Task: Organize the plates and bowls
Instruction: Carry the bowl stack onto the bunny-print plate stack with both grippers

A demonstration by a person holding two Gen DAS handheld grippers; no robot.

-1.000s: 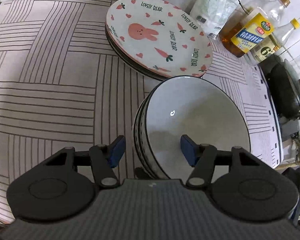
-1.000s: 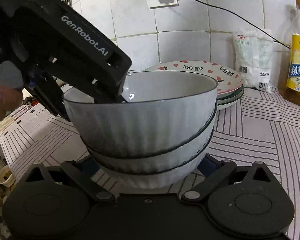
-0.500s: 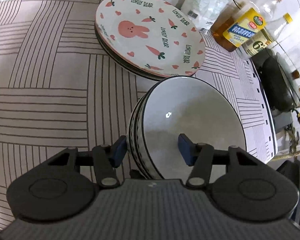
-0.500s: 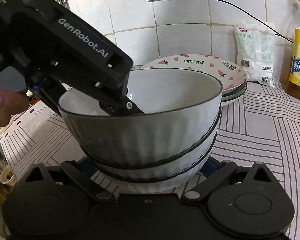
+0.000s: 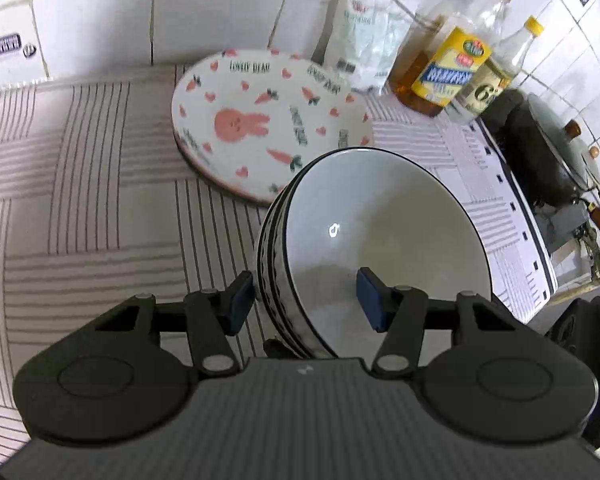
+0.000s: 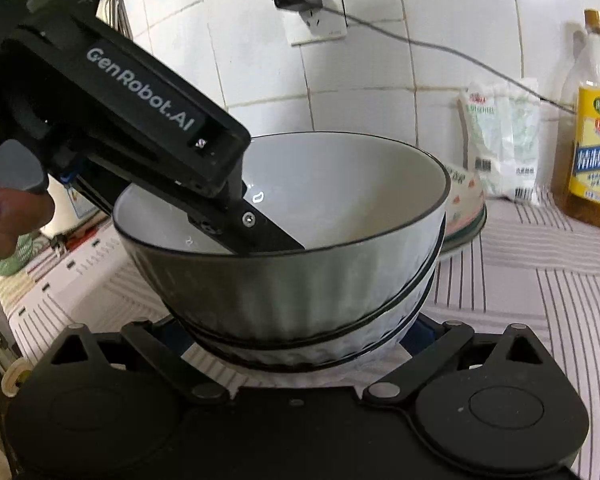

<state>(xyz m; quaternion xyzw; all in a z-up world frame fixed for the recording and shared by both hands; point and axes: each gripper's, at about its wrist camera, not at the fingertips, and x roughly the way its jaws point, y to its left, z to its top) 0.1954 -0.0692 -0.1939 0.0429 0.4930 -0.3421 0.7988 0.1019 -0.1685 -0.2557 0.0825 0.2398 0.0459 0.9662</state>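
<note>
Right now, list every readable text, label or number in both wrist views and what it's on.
"GenRobot.AI": on the left gripper, whose body shows in the right wrist view.
"LOVELY BEAR": on the bunny plate, blurred but legible, repeated around the plate.
"6": large digit on the clear bottle; the rest is unreadable.
Yellow-label oil bottle: Chinese characters, too blurred to read.
White packet: red logo and barcode, text too small.
Wall sticker: blurred.

black left gripper (image 5: 304, 300), seemingly blue-padded fingers (image 5: 370, 298)

Stacked bowls (image 5: 384, 240) sit before plates (image 5: 268, 120); bottles (image 5: 444, 68) behind.
</note>
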